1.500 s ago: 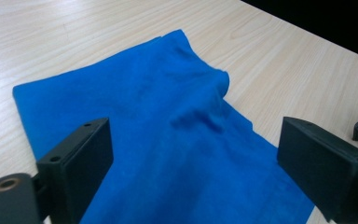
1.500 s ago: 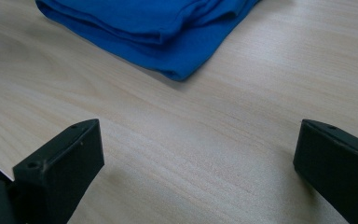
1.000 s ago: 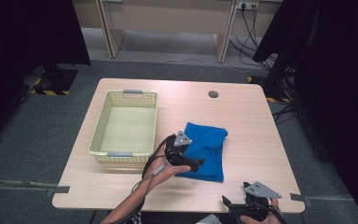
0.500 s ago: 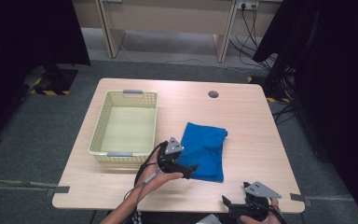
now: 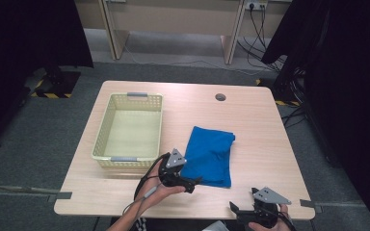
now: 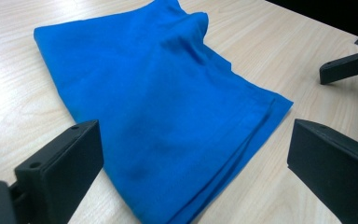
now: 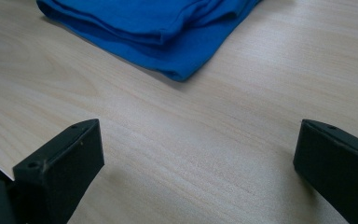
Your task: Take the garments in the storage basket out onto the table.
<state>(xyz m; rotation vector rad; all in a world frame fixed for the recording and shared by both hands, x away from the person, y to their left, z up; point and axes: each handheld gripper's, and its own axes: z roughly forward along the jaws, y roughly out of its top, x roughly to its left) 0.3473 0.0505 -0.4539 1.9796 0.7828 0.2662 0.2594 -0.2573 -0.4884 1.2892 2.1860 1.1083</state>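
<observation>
My left gripper (image 5: 191, 183) hovers with jaws spread wide, holding nothing, at the near left corner of the folded blue cloth (image 5: 208, 155), which lies mid-table right of the yellow basket (image 5: 128, 158). My right gripper (image 5: 238, 211), jaws also wide apart and empty, sits at the table's (image 5: 250, 115) near edge over bare wood.

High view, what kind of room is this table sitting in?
Probably a lab or recording studio: black curtains hang on both sides, hazard tape marks the grey carpet, and cables run to wall sockets behind the pale wooden table.
</observation>
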